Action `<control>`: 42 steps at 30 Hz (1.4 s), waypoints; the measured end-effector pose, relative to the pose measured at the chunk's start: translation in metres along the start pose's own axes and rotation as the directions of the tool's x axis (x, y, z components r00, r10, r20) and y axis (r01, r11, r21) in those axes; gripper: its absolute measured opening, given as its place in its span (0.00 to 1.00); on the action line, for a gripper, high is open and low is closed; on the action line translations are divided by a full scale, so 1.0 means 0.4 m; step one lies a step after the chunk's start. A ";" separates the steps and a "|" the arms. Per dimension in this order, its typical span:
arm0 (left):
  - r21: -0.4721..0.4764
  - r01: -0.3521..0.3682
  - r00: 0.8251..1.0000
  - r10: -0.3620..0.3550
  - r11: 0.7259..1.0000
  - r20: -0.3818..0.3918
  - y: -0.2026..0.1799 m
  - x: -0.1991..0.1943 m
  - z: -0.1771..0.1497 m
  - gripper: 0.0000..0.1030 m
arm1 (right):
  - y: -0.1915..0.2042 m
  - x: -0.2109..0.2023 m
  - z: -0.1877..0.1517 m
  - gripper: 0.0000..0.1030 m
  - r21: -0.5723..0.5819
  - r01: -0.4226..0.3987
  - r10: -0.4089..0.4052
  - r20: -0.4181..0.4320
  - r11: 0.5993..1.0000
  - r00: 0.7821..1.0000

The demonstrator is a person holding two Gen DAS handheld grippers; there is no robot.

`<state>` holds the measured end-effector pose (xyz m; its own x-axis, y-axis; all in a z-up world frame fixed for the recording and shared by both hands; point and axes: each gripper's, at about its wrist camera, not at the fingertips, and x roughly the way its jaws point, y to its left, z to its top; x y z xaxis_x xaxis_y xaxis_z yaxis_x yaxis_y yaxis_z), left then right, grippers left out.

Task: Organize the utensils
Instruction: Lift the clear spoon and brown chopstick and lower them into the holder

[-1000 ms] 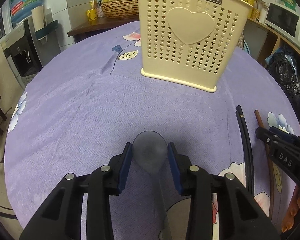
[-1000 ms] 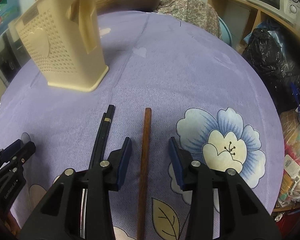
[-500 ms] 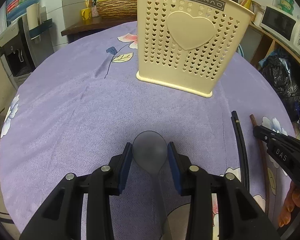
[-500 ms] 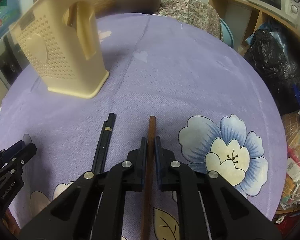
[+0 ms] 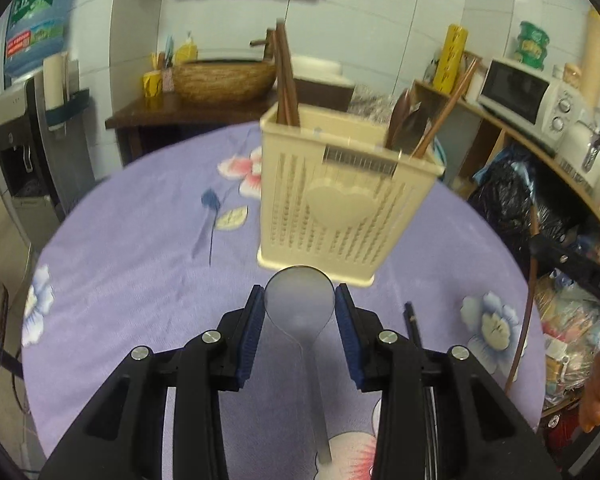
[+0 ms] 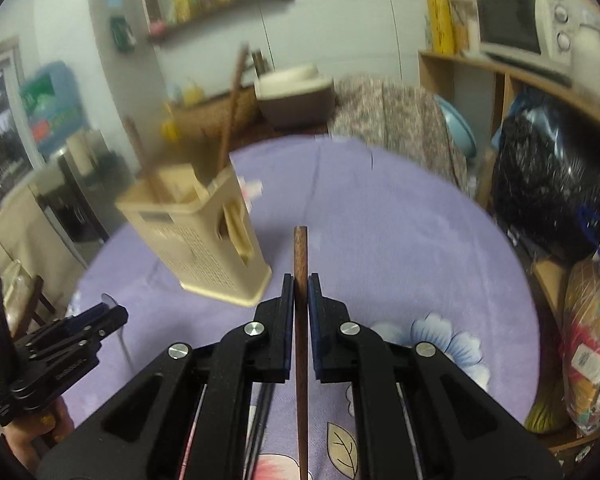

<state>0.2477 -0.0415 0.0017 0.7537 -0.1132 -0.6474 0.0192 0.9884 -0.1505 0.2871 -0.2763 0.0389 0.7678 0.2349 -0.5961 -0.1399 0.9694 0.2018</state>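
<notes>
Where the purple floral tablecloth (image 5: 140, 248) covers the round table, the items rank by size as follows.

Item one: cream perforated utensil holder (image 5: 340, 208), standing upright on the cloth toward its far side, heart relief on the front face. Brown chopsticks (image 5: 285, 80) rise from its left compartment; dark wooden spoons (image 5: 406, 120) and a further stick lean out of its right one. Seen corner-on and blurred in the right wrist view (image 6: 204, 236).

Item two: left gripper (image 5: 300, 312), jaws part-way apart and clamped on the bowl of a translucent grey spoon (image 5: 300, 304). Both blue pads press the bowl's sides; the handle runs back beneath the gripper. Spoon held clear of the cloth, in front of the holder's base.

Item three: right gripper (image 6: 300, 300), jaws nearly together, having just closed, and pinching a single brown wooden chopstick (image 6: 300, 252). Stick lies along the jaw line, tip projecting ahead, raised above the cloth to the right of the holder.

Item four: black chopsticks (image 5: 412, 320), lying on the cloth near the left gripper's right finger.
</notes>
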 end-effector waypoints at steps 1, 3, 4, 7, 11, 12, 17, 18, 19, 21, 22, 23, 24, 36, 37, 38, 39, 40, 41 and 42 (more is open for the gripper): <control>0.004 0.003 1.000 -0.003 1.000 0.014 0.000 -0.011 0.009 0.35 | 0.000 -0.022 0.015 0.08 0.001 -0.004 0.004 0.022 1.000 1.000; 0.013 0.009 0.999 -0.009 1.000 0.036 -0.003 -0.028 0.022 0.35 | 0.006 -0.065 0.036 0.08 -0.007 -0.008 0.009 0.061 1.000 0.998; 0.019 0.004 0.999 -0.005 1.000 0.045 -0.004 -0.031 0.026 0.35 | 0.010 -0.080 0.044 0.08 -0.014 -0.007 0.008 0.075 1.000 0.997; 0.014 0.011 0.999 -0.012 1.000 0.049 -0.006 -0.031 0.023 0.35 | 0.014 -0.101 0.051 0.08 -0.028 0.002 0.000 0.089 1.000 0.996; 0.023 0.009 0.999 -0.010 1.000 0.052 -0.005 -0.031 0.017 0.35 | 0.017 -0.106 0.052 0.08 -0.038 0.005 -0.002 0.095 0.999 0.996; 0.023 0.011 0.999 -0.012 1.000 0.052 -0.004 -0.031 0.016 0.35 | 0.015 -0.107 0.051 0.08 -0.039 0.005 -0.002 0.095 0.999 0.995; 0.031 0.013 0.998 -0.015 0.999 0.067 0.008 -0.043 0.023 0.35 | 0.022 -0.122 0.048 0.08 -0.058 0.008 -0.002 0.098 0.998 0.995; 0.033 0.015 0.997 -0.017 0.999 0.072 0.012 -0.046 0.026 0.35 | 0.023 -0.126 0.048 0.08 -0.060 0.010 -0.004 0.101 0.998 0.995; 0.034 0.017 0.997 -0.019 0.999 0.078 0.015 -0.052 0.029 0.35 | 0.024 -0.130 0.050 0.08 -0.061 0.014 -0.007 0.106 0.998 0.994; 0.032 0.025 0.996 -0.028 0.999 0.085 0.020 -0.059 0.034 0.35 | 0.028 -0.138 0.054 0.08 -0.068 0.027 -0.019 0.110 0.997 0.994; 0.031 0.033 0.996 -0.036 0.999 0.088 0.022 -0.063 0.039 0.35 | 0.031 -0.142 0.058 0.08 -0.072 0.030 -0.022 0.113 0.997 0.993; 0.034 0.037 0.995 -0.040 0.999 0.090 0.023 -0.067 0.041 0.35 | 0.032 -0.147 0.060 0.08 -0.075 0.031 -0.022 0.117 0.997 0.993; 0.040 0.040 0.994 -0.044 0.998 0.098 0.024 -0.072 0.048 0.35 | 0.035 -0.152 0.068 0.08 -0.080 0.032 -0.022 0.124 0.996 0.992; 0.073 0.090 0.949 -0.108 0.993 0.297 0.031 -0.203 0.316 0.35 | 0.108 -0.252 0.286 0.08 -0.080 -0.093 0.111 0.270 0.992 0.956; 0.073 0.089 0.943 -0.107 0.993 0.314 0.026 -0.209 0.346 0.35 | 0.121 -0.263 0.313 0.08 -0.081 -0.093 0.113 0.295 0.992 0.949; 0.065 0.098 0.939 -0.114 0.993 0.325 0.023 -0.211 0.381 0.35 | 0.137 -0.272 0.340 0.08 -0.082 -0.094 0.116 0.322 0.992 0.940; 0.061 0.097 0.935 -0.112 0.993 0.337 0.020 -0.212 0.405 0.35 | 0.149 -0.278 0.358 0.08 -0.079 -0.096 0.118 0.339 0.992 0.933; 0.066 0.078 0.928 -0.097 0.995 0.359 0.012 -0.211 0.432 0.35 | 0.159 -0.280 0.378 0.08 -0.076 -0.098 0.119 0.356 0.992 0.927; 0.072 0.062 0.924 -0.085 0.995 0.372 0.005 -0.208 0.446 0.35 | 0.170 -0.280 0.394 0.08 -0.074 -0.097 0.117 0.373 0.993 0.921; 0.077 0.041 0.919 -0.068 0.996 0.388 -0.002 -0.200 0.459 0.35 | 0.182 -0.276 0.409 0.08 -0.072 -0.090 0.111 0.394 0.993 0.912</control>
<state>0.3080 -0.0147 0.1910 0.9463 -0.1319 -0.2951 0.1006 0.9878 -0.1188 0.2944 -0.2432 0.2466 0.9313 0.2940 -0.2151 -0.2533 0.9470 0.1978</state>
